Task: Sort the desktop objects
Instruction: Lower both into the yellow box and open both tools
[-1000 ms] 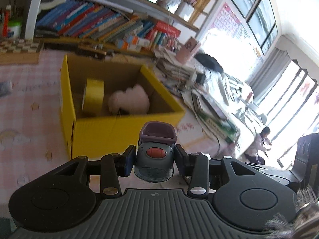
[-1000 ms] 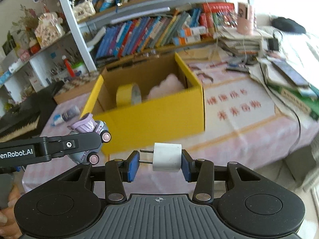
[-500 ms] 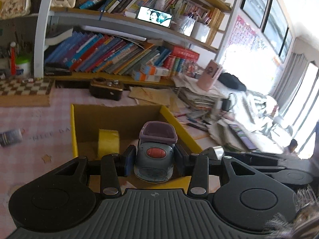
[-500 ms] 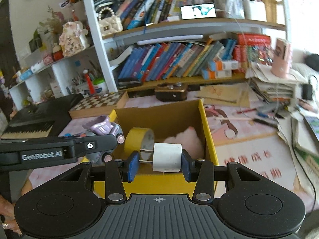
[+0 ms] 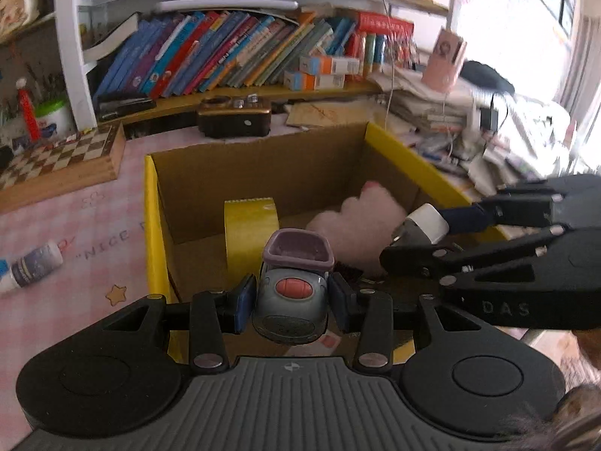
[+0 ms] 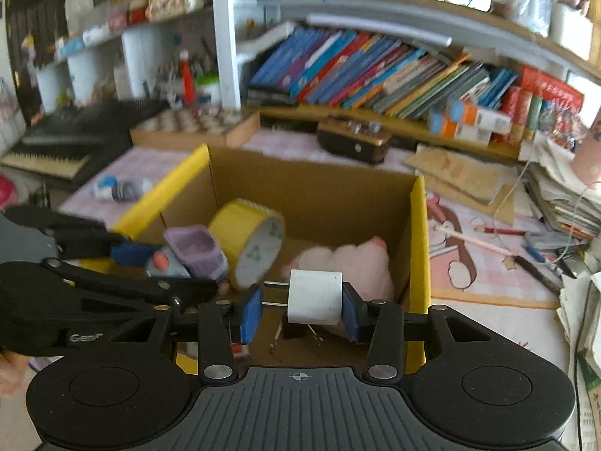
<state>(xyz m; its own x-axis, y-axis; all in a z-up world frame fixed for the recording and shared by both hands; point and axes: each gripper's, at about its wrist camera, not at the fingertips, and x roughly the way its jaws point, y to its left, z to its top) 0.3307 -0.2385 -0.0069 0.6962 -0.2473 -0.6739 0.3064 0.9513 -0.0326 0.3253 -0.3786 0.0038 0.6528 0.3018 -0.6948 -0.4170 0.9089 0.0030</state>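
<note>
My left gripper (image 5: 291, 300) is shut on a grey and purple toy car (image 5: 293, 285) and holds it over the open yellow cardboard box (image 5: 152, 225). My right gripper (image 6: 300, 310) is shut on a white plug adapter (image 6: 313, 295) and holds it over the same box (image 6: 419, 248). Inside the box lie a yellow tape roll (image 5: 248, 225) and a pink plush toy (image 5: 357, 221). The right gripper with the adapter (image 5: 426, 220) shows at the right of the left wrist view. The left gripper with the car (image 6: 188, 251) shows at the left of the right wrist view.
A small bottle (image 5: 32, 267) lies on the pink tablecloth left of the box. A chessboard (image 5: 60, 158) and a brown case (image 5: 234, 116) sit behind the box. Stacked papers and pens (image 6: 556, 206) crowd the right side. A bookshelf (image 6: 375, 71) stands at the back.
Both grippers have moved forward and down, from in front of the box to over its opening. Each still holds its object.
</note>
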